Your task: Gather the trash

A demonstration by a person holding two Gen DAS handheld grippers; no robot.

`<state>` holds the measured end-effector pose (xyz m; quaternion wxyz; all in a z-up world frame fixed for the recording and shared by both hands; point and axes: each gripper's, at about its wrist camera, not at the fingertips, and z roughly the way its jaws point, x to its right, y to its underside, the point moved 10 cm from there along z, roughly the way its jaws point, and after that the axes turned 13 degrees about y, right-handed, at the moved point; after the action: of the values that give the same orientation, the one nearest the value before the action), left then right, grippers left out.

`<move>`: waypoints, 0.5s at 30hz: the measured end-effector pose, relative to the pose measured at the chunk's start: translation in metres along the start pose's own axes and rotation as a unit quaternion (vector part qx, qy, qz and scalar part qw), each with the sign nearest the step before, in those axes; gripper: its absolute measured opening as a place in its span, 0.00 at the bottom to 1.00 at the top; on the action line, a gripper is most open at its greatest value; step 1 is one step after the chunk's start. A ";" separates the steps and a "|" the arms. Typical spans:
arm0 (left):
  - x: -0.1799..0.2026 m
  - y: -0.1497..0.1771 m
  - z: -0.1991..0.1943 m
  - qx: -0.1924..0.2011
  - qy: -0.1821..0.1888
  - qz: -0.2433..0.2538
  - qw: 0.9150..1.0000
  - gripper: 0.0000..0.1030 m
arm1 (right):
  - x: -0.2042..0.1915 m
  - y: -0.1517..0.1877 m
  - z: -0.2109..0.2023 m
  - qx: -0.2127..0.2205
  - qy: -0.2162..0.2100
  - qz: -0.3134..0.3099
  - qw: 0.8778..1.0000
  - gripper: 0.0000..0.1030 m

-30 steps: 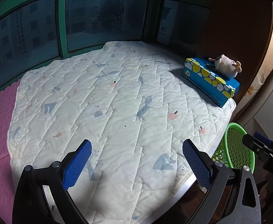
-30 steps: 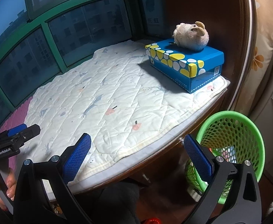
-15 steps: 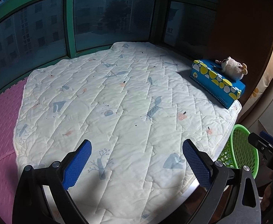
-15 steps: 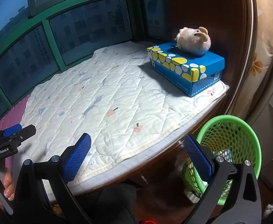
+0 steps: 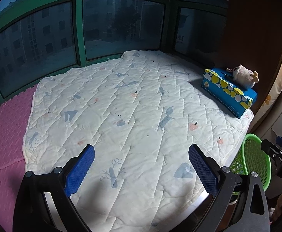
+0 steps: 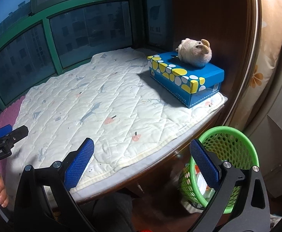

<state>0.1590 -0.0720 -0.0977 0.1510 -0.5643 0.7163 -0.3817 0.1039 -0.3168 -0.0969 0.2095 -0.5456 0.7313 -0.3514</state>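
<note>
A green mesh waste basket (image 6: 235,147) stands on the floor below the right end of the window seat, with scraps of trash (image 6: 200,177) showing through its wall. It also shows in the left wrist view as the green basket (image 5: 255,158). My left gripper (image 5: 141,166) hovers open over the near part of the white quilted mat (image 5: 133,112), holding nothing. My right gripper (image 6: 141,166) is open and empty above the seat's front edge, its right finger in front of the basket. No loose trash is visible on the mat.
A blue spotted tissue box (image 6: 187,79) with a small plush toy (image 6: 195,53) on top sits at the mat's right end. Green-framed windows (image 5: 79,32) run behind. A pink foam mat (image 5: 5,127) lies left. A flowered curtain (image 6: 264,61) hangs right. A hand (image 6: 0,189) holds the other gripper.
Both grippers have pulled back and tilted slightly, so more of the mat and windows shows. The jaws stayed open and nothing was picked up.
</note>
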 end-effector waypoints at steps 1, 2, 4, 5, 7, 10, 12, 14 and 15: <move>-0.001 -0.001 -0.001 0.002 0.000 -0.001 1.000 0.92 | -0.001 0.000 -0.001 0.000 -0.002 0.000 1.000 0.96; -0.001 -0.002 -0.002 0.003 0.000 -0.003 1.000 0.92 | -0.001 0.000 -0.001 0.001 -0.002 0.001 1.000 0.96; -0.003 -0.003 -0.005 0.007 -0.004 -0.003 1.000 0.92 | -0.002 -0.001 -0.003 0.004 -0.001 0.001 1.000 0.96; -0.004 -0.004 -0.006 0.009 -0.006 -0.003 1.000 0.92 | -0.002 -0.002 -0.003 0.004 -0.002 0.001 1.000 0.96; -0.005 -0.004 -0.009 0.012 -0.009 -0.004 1.000 0.92 | -0.002 -0.002 -0.004 0.006 -0.002 0.002 1.000 0.96; -0.007 -0.006 -0.012 0.016 -0.015 -0.005 1.000 0.92 | -0.002 -0.002 -0.006 0.007 -0.005 0.004 1.000 0.96; -0.008 -0.006 -0.015 0.019 -0.018 -0.007 1.000 0.92 | -0.002 -0.003 -0.008 0.009 -0.006 0.005 1.000 0.96; -0.008 -0.007 -0.017 0.021 -0.018 -0.008 1.000 0.92 | -0.003 -0.004 -0.010 0.011 -0.007 0.006 1.000 0.96; -0.009 -0.007 -0.018 0.023 -0.020 -0.008 1.000 0.92 | -0.003 -0.004 -0.011 0.011 -0.007 0.006 1.000 0.96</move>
<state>0.1553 -0.0577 -0.0827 0.1750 -0.5736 0.7001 -0.3876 0.1005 -0.3115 -0.0869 0.2233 -0.5413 0.7290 -0.3544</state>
